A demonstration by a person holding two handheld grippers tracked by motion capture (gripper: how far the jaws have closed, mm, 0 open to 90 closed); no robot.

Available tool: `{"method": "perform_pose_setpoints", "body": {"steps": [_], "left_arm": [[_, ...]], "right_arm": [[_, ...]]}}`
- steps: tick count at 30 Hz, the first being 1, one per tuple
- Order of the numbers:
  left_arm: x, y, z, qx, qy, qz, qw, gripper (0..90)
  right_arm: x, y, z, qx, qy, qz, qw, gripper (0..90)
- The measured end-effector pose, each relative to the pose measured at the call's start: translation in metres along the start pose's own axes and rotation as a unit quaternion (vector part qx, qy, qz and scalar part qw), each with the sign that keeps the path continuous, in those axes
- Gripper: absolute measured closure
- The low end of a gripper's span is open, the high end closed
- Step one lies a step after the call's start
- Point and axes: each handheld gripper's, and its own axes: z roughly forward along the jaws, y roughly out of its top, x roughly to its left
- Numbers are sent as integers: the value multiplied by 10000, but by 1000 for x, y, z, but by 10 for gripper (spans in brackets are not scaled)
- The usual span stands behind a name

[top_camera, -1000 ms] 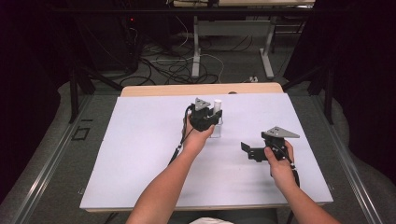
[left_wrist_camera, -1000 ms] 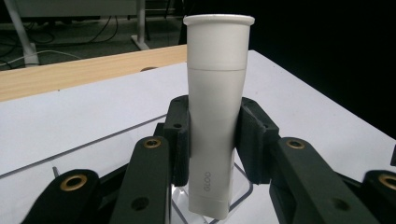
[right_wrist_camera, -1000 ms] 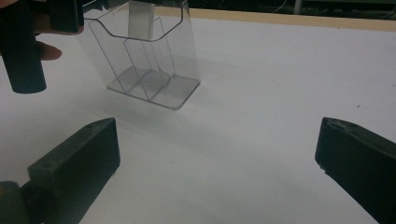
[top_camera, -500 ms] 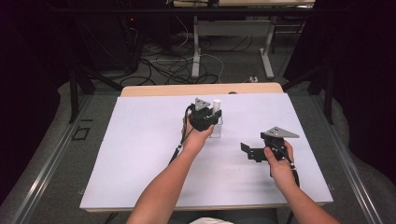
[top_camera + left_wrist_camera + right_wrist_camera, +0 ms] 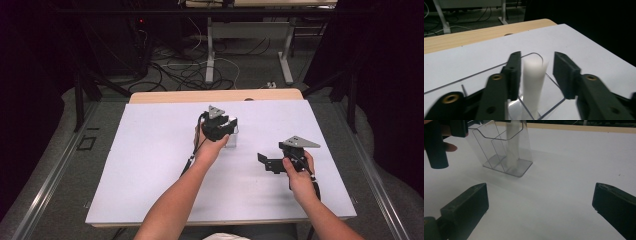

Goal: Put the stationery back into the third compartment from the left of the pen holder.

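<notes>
1. The clear plastic two-compartment holder (image 5: pixel 503 150) stands on the white counter (image 5: pixel 150 165), near its middle.
2. A white upright tube (image 5: pixel 533 82) stands inside the holder.
3. Left tongs (image 5: pixel 536 72): jaws parted, straddling the tube.
4. Right tongs (image 5: pixel 539 207): jaws spread wide, holding nothing, near the holder.

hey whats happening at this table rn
A person works at a white-topped table with a gripper in each hand. The left gripper sits around a white upright cylinder standing in a clear plastic holder; its jaws flank the cylinder with a gap on one side. The right gripper hangs open over bare table, facing the holder.
</notes>
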Motion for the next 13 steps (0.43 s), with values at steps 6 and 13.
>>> {"method": "perform_pose_setpoints", "body": {"steps": [6,13], "left_arm": [[5,1,-27,-103,4,144,9998,368],[25,0,-73,-243,-8,-121,9996,281]], "right_arm": [[-2,0,-1,-24,-2,29,10000,1],[-4,0,-2,-56,-55,72,9999,1]]}}
